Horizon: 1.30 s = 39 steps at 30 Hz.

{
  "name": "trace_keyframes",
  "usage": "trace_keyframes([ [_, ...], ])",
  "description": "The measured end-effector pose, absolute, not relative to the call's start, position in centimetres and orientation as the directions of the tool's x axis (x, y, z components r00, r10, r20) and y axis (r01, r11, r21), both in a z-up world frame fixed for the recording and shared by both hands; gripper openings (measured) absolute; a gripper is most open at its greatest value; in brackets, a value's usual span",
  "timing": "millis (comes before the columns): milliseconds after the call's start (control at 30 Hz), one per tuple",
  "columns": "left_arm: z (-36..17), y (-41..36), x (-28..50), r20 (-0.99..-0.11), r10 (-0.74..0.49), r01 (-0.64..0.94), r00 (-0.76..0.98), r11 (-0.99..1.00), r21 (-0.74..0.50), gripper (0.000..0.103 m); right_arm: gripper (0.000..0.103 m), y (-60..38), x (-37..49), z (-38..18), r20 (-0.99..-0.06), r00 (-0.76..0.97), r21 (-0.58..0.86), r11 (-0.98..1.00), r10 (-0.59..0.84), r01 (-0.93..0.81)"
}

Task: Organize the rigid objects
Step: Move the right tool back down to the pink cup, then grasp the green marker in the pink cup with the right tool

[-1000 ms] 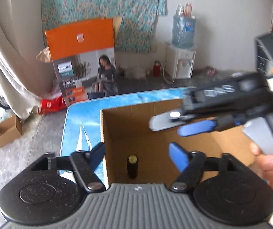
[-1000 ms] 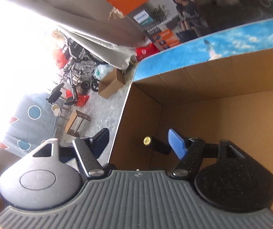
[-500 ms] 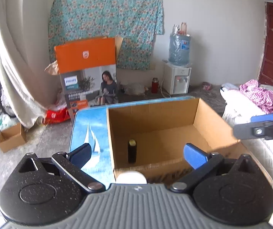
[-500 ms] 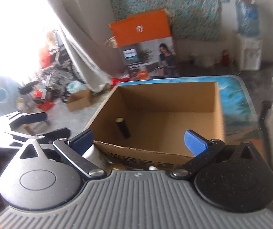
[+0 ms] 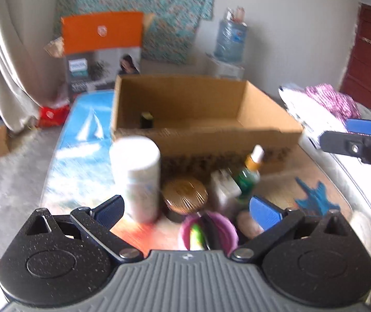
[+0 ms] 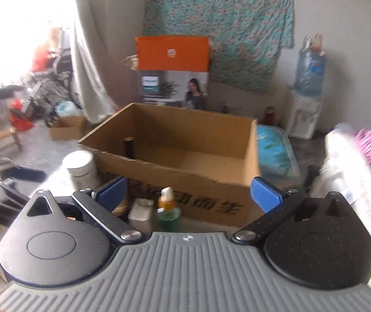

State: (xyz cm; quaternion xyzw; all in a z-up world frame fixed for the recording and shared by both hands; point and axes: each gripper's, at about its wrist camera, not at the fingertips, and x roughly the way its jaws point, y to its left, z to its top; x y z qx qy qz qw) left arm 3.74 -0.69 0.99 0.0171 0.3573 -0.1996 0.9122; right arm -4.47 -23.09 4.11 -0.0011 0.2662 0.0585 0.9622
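Left gripper (image 5: 186,209): I see its jaws spread wide, holding nothing.
Right gripper (image 6: 188,191): my jaws gape wide too, empty.
Cardboard box (image 5: 263,109): on the surface, one dark bottle (image 5: 146,120) upright inside.
White bottle (image 5: 136,176): standing just before the box, among small items.

a lived-in home room: floral cloth (image 6: 224,26) on the wall, water dispenser (image 6: 307,98), curtain (image 6: 86,65).
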Motion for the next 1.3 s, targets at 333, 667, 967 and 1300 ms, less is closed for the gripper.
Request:
trace_keyframes([
  [333, -2.2, -2.4, 2.3, -0.714, -0.350, 0.433, 0.606, 0.899, -0.074, 0.097, 0.100, -22.5, -1.1, 0.2, -0.572, 0.706, 0.421, 0.888, 0.419, -0.185],
  [667, -3.0, -2.2, 2.3, -0.732, -0.350, 0.454, 0.585, 0.889, -0.062, 0.049, 0.046, -19.1, 2.9, -3.4, -0.604, 0.508, 0.624, 0.761, 0.615, -0.179],
  [967, -3.9, -1.9, 2.6, -0.761, -0.349, 0.458, 0.547, 0.886, -0.076, 0.021, 0.036, -17.2, 5.2, -5.1, -0.583, 0.409, 0.718, 0.681, 0.702, -0.145],
  [1300, -4.6, -1.9, 3.0, -0.780, -0.344, 0.454, 0.522, 0.887, -0.087, 0.016, 0.028, -16.5, 6.0, -7.5, -0.638, 0.377, 0.707, 0.704, 0.672, -0.057],
])
